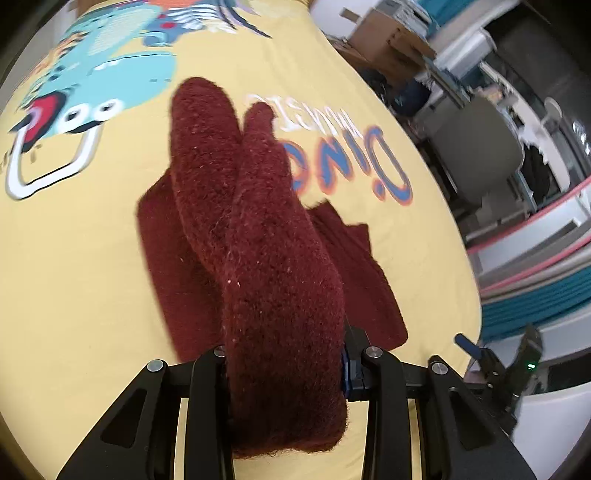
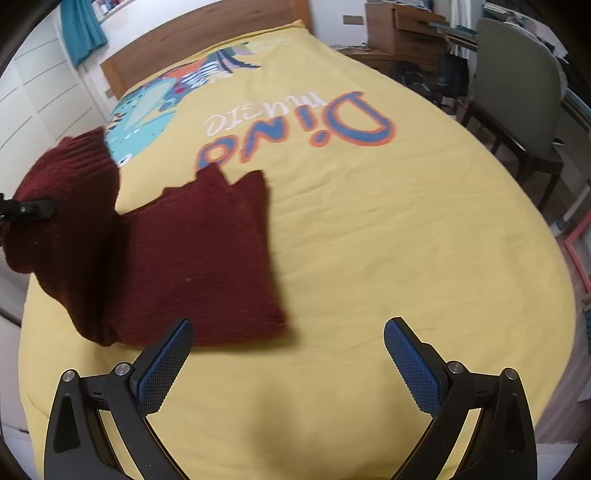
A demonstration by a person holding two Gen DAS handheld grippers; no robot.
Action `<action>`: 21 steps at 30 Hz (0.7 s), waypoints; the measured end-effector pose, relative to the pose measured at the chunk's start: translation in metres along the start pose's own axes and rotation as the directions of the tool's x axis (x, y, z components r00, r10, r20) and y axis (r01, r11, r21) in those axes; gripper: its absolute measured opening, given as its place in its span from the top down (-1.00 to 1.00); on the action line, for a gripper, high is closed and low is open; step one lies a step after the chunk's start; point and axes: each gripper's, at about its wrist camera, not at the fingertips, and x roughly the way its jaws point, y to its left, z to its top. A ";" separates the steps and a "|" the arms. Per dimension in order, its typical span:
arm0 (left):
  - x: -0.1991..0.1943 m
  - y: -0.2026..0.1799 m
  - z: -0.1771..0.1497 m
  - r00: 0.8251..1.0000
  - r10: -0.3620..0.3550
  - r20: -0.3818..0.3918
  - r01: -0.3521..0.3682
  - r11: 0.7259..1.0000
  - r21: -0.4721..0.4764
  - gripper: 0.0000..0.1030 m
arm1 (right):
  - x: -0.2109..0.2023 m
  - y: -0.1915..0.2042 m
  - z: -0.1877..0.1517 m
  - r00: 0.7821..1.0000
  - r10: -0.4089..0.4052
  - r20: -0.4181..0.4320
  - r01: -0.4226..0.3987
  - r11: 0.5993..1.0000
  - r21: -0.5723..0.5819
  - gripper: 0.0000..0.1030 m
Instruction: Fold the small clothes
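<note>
A dark red knitted garment [image 1: 258, 221] lies on a yellow bedspread [image 2: 369, 240] with a dinosaur print. My left gripper [image 1: 284, 354] is shut on a thick fold of the knit, which hangs lifted above the flat part on the bed. In the right wrist view the lifted fold [image 2: 66, 192] rises at the far left, where a black part of the left gripper [image 2: 26, 208] shows, and the flat part [image 2: 199, 258] spreads to the right of it. My right gripper [image 2: 288, 343] hovers open over bare bedspread, with its left blue pad [image 2: 166, 365] at the garment's near edge.
A wooden headboard [image 2: 207, 40] closes the far end of the bed. White wardrobe doors [image 2: 37, 92] stand on the left. A grey chair [image 2: 517, 92] and a wooden dresser [image 2: 402, 29] stand on the right, with clutter on the floor between them.
</note>
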 end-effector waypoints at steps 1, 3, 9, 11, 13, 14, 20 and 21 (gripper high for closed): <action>0.009 -0.005 -0.003 1.000 0.008 -0.012 -0.008 1.000 0.008 0.45 | -0.002 -0.006 0.000 1.000 -0.007 0.001 0.007 1.000 0.007 -0.99; 0.039 -0.021 -0.006 0.998 0.045 -0.042 -0.043 0.999 0.032 0.45 | -0.004 -0.015 0.000 1.000 -0.014 -0.001 0.014 1.000 0.019 -0.99; 0.100 -0.041 -0.023 0.971 0.220 -0.090 -0.212 0.973 0.090 0.30 | 0.003 -0.032 -0.010 0.998 -0.034 -0.052 0.036 0.999 0.027 -0.99; 0.105 -0.042 -0.028 0.962 0.257 -0.087 -0.246 0.962 0.119 0.17 | 0.006 -0.035 -0.014 0.997 -0.031 -0.067 0.033 0.999 0.031 -0.99; 0.109 -0.047 -0.031 0.955 0.284 -0.084 -0.271 0.953 0.137 0.06 | 0.010 -0.038 -0.017 0.997 -0.024 -0.078 0.027 0.999 0.036 -0.99; 0.111 -0.048 -0.031 0.952 0.294 -0.081 -0.282 0.950 0.138 0.01 | 0.011 -0.038 -0.019 0.996 -0.021 -0.085 0.024 0.999 0.037 -0.99; 0.108 -0.048 -0.034 0.949 0.308 -0.071 -0.295 0.944 0.149 -0.82 | 0.017 -0.039 -0.024 0.994 -0.014 -0.104 0.018 0.999 0.038 -0.99; 0.106 -0.048 -0.035 0.949 0.309 -0.065 -0.296 0.943 0.152 -0.84 | 0.017 -0.039 -0.024 0.994 -0.018 -0.108 0.022 0.999 0.037 -0.99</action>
